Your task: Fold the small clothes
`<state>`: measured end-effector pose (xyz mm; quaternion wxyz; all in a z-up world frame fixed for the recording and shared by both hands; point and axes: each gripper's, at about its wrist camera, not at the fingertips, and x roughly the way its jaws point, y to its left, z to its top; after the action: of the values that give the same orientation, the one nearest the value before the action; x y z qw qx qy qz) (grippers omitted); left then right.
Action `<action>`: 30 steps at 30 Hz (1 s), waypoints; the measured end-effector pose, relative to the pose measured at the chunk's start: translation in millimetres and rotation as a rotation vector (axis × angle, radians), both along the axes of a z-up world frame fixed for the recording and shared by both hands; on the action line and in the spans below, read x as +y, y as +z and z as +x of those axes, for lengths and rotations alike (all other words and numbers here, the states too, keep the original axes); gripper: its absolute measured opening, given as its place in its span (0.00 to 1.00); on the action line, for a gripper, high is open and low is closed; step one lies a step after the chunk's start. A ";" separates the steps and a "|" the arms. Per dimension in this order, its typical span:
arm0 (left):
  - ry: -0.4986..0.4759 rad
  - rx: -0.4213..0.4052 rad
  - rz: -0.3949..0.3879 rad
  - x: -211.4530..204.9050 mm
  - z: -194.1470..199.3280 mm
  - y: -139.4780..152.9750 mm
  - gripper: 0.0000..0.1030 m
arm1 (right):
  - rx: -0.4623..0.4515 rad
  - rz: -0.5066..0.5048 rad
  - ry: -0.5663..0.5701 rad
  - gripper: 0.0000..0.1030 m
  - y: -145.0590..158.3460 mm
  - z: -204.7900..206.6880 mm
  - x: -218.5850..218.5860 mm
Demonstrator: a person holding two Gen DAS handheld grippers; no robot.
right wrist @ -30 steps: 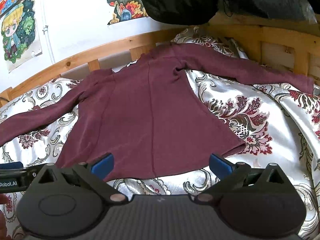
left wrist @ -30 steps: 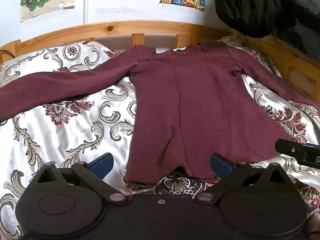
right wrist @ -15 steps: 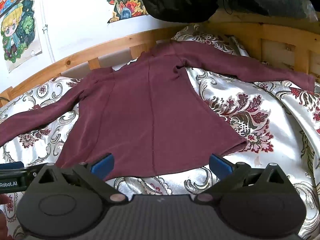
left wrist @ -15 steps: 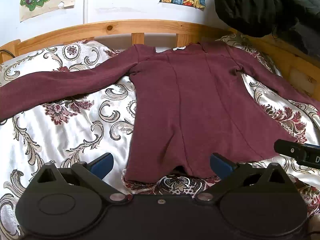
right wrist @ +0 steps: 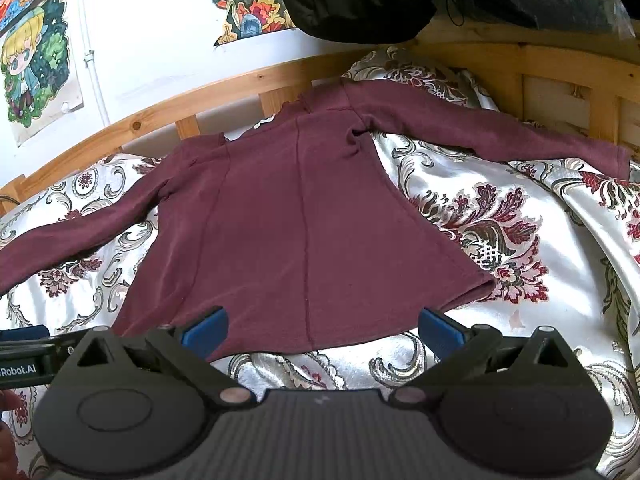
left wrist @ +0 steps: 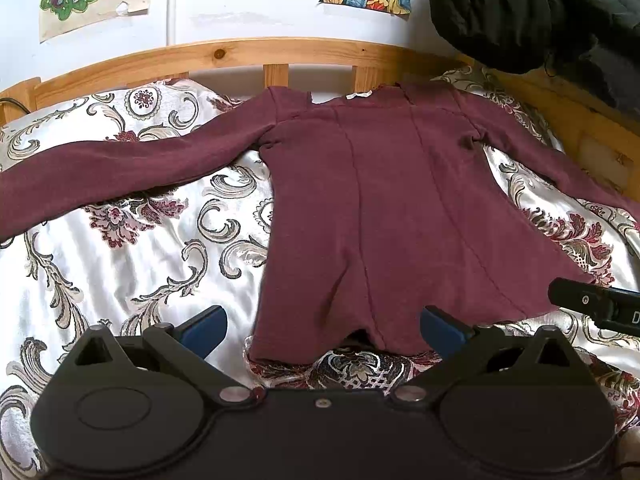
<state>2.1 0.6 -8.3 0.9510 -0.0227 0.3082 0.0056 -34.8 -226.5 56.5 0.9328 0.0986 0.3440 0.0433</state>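
A maroon long-sleeved top lies spread flat on the floral bedspread, collar toward the headboard and both sleeves stretched out sideways; it also shows in the right wrist view. My left gripper is open and empty, hovering just over the bottom hem near its left corner. My right gripper is open and empty, hovering over the hem toward its right side. The right gripper's body shows at the right edge of the left wrist view.
A wooden bed rail runs along the back and the right side. A black padded jacket hangs over the right corner. Posters hang on the white wall. The bedspread extends to both sides of the top.
Both grippers have barely shifted; the right one has eased slightly forward over the hem. The top lies as before.
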 end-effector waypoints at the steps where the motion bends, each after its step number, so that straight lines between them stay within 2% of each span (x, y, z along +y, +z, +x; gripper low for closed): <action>1: -0.001 0.001 0.000 0.1 -0.3 -1.0 0.99 | 0.000 0.001 0.000 1.00 0.1 -0.1 0.2; 13: 0.003 0.006 0.012 0.8 -0.7 -2.7 0.99 | 0.007 0.028 -0.012 1.00 2.2 -1.6 -3.8; 17: -0.006 0.011 0.032 3.5 7.6 7.9 0.99 | 0.000 0.069 -0.033 1.00 9.9 2.1 -18.2; 20: -0.037 0.059 0.000 11.2 23.5 20.6 0.99 | -0.017 0.097 -0.056 1.00 19.4 13.1 -37.0; 22: -0.061 0.091 0.003 14.2 36.5 32.9 0.99 | -0.029 0.109 -0.090 1.00 27.7 23.9 -53.5; 25: -0.081 0.105 0.085 11.8 55.1 54.4 0.99 | -0.067 0.071 -0.159 1.00 38.3 45.8 -81.7; 27: -0.082 0.110 0.126 9.8 66.4 67.9 0.99 | -0.084 0.038 -0.238 1.00 40.4 60.5 -102.3; 30: -0.071 0.110 0.114 8.4 79.4 81.4 0.99 | -0.104 0.019 -0.403 1.00 39.1 78.1 -138.7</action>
<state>81.5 9.0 73.1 0.9321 0.0430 0.3596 -0.0095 43.4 -365.2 95.6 0.9381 0.1721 0.2681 -0.1360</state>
